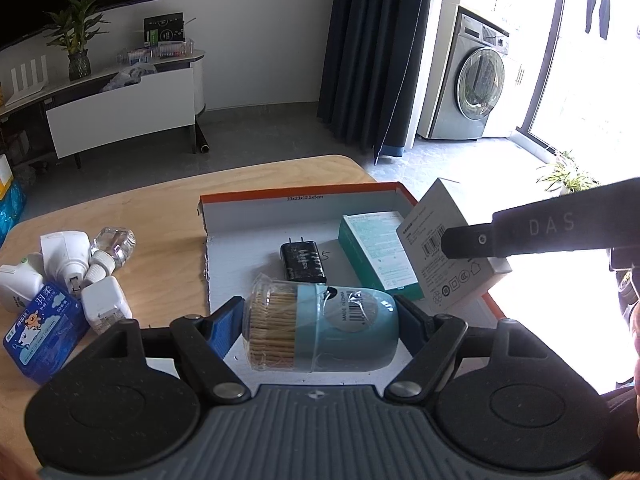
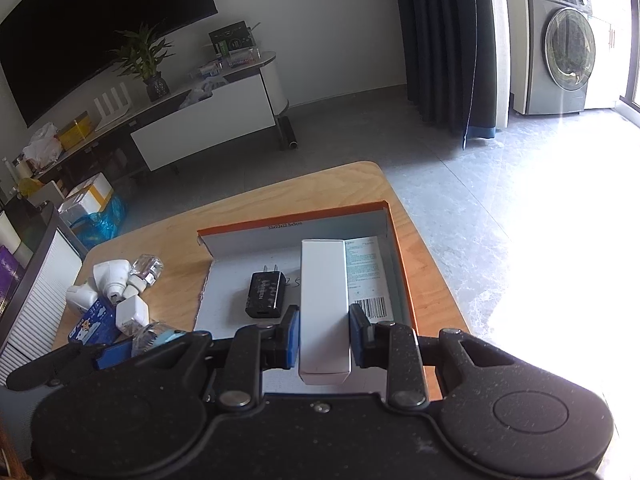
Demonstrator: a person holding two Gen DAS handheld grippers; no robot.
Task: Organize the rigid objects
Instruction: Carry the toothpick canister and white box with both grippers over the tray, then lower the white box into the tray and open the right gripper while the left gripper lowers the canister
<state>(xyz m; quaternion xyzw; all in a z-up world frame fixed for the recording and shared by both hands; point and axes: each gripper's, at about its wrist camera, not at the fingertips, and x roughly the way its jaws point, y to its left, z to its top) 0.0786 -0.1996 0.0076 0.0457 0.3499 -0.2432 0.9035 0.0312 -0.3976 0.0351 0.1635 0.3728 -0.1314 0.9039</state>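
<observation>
While both hands carry a load above the orange-rimmed box (image 1: pixel 304 190), the step in hand reads as placing items into it; left gripper (image 1: pixel 320 316) has its fingers clamped on the toothpick jar (image 1: pixel 320 326), held on its side over the near part of the box floor; right gripper (image 2: pixel 324 334) has its fingers clamped on the white carton (image 2: pixel 323 300), held upright on its narrow edge over the right part of the box, above the teal-and-white carton (image 1: pixel 376 252); whether either load touches the floor cannot be told. Black charger (image 1: pixel 303 261) already lies inside. Several white plugs (image 1: pixel 64 256), a small clear bottle (image 1: pixel 113 242) and a blue tissue pack (image 1: pixel 44 338) wait on the worktop (image 1: pixel 168 216), left of the box. Next move, as judged: lower each item into a free patch clear of the charger, then release; the round jar may roll once let go.
</observation>
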